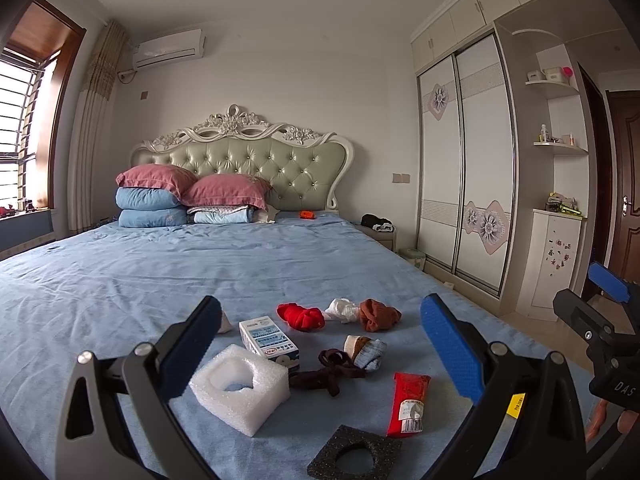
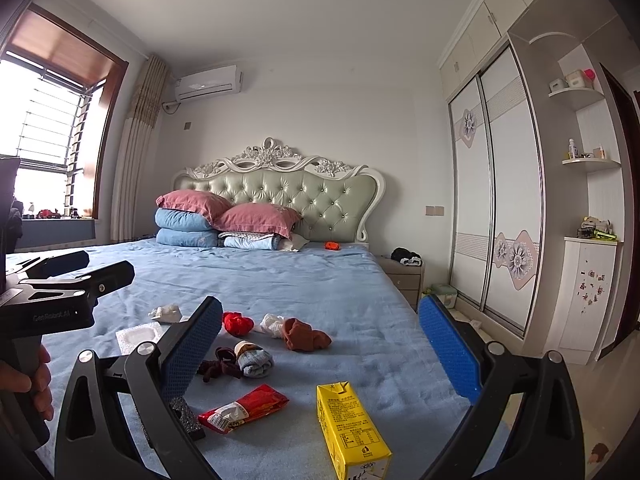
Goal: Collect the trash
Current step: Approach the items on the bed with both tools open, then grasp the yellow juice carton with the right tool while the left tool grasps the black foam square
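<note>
On the blue bed (image 1: 120, 280) lie a white foam block (image 1: 240, 392), a white-blue carton (image 1: 270, 342), a red wrapper (image 1: 408, 404) and a black foam square (image 1: 354, 458). The right wrist view shows the red wrapper (image 2: 244, 408), a yellow carton (image 2: 352, 432) and the black foam (image 2: 186, 416). My left gripper (image 1: 320, 340) is open and empty above this litter. My right gripper (image 2: 320, 340) is open and empty, above the bed's near end. Each gripper shows at the edge of the other's view: the right one (image 1: 600, 312), the left one (image 2: 60, 284).
Balled socks lie among the litter: red (image 1: 302, 316), white (image 1: 342, 310), brown (image 1: 378, 314), dark (image 1: 328, 372) and grey-blue (image 1: 366, 350). Pillows (image 1: 188, 196) are stacked at the headboard. A wardrobe (image 1: 464, 168) and shelves (image 1: 560, 148) stand to the right, with bare floor beside the bed.
</note>
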Available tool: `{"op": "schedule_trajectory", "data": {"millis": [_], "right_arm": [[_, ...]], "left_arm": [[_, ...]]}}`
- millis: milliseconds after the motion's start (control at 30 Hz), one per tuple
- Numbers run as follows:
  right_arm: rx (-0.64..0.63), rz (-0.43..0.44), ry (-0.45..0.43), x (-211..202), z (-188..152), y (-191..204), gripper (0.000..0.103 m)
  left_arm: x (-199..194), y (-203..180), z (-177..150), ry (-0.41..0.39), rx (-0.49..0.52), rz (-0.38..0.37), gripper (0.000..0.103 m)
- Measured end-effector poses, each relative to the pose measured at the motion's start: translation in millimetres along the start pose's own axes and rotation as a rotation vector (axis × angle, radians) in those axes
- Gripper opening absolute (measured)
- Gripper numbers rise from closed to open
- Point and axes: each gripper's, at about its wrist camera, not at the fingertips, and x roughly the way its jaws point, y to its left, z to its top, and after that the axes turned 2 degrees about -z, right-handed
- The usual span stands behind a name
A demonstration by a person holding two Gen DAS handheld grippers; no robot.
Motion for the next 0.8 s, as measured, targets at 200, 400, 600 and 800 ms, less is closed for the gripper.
{"op": "schedule_trajectory", "data": {"millis": [200, 400, 600, 800], "right_arm": [[-0.003, 0.007, 0.023, 2, -2, -3, 0.095], [-0.008, 0.023, 0.079, 8, -8, -9, 0.095], [-0.023, 0.057, 0.256, 32, -25, -17, 0.095], [0.011, 0.102, 0.486, 67, -53, -33, 0.095]], "left_arm": [[2, 1, -2, 0.01, -0.01, -0.007, 0.099], [6, -1, -8, 0.038, -0.016, -0.029, 0.1], [11, -3, -20, 0.089, -0.012, -0.056, 0.1], [17, -1, -35, 0.143, -0.017, -0.064, 0.1]]}}
